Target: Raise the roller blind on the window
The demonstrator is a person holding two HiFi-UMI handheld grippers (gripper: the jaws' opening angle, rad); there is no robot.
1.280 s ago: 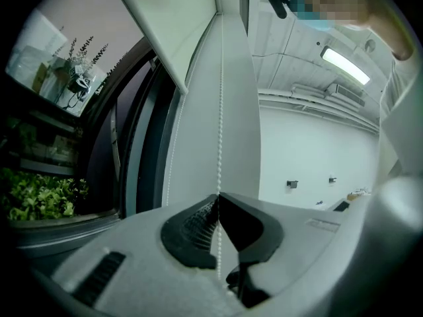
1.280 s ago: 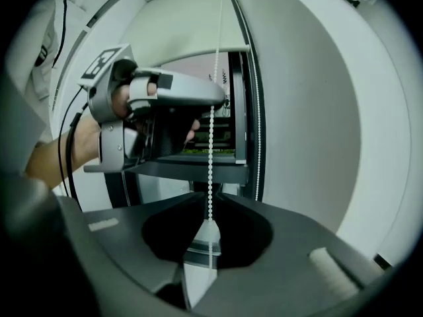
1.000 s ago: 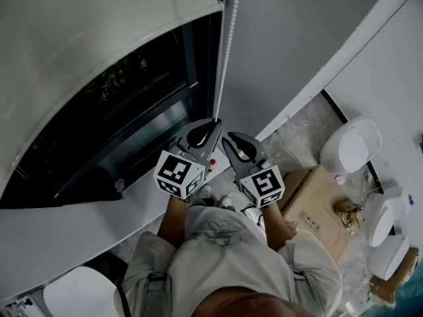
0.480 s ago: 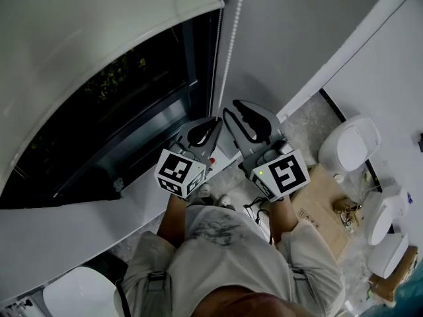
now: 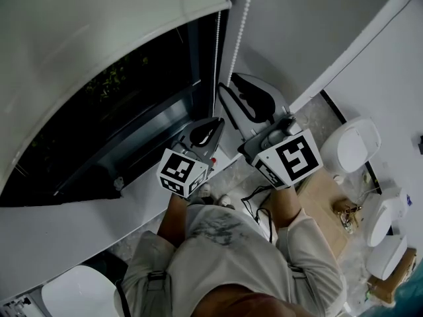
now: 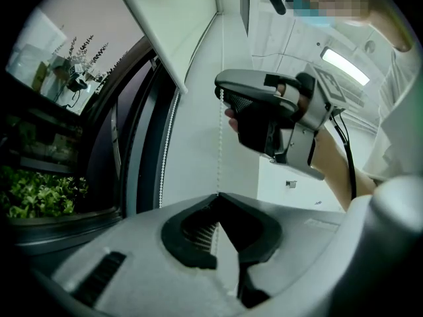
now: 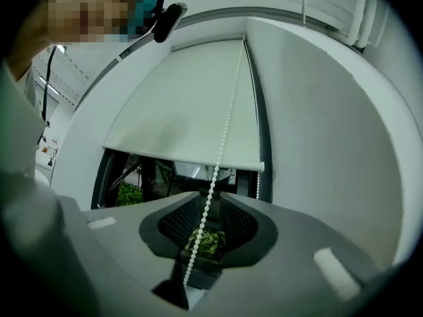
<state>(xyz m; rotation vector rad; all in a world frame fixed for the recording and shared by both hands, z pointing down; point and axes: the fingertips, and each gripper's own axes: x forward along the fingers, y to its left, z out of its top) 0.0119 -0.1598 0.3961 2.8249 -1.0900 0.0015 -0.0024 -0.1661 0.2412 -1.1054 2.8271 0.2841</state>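
Jaws of left gripper [image 5: 213, 123] just closing on one chain strand [image 5: 216, 51], right gripper [image 5: 230, 83] parted around second strand [image 5: 243, 25], one blind [image 5: 99, 25]

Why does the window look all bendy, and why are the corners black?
Head view: the wide lens bends the roller blind, so its straight bottom edge looks like an arc. Left gripper view and right gripper view: the fisheye lenses make round pictures, which leaves the corners black.

- No word, brand or number can be read in any view.
- The marker cube [image 5: 180, 172] on the left tool [image 5: 213, 121] bears only black-and-white square patterns, no letters.
- The marker cube [image 5: 291, 160] on the right tool [image 5: 228, 83] bears the same kind.
- On the cardboard box [image 5: 327, 200], lower right of the right tool, no print can be made out.
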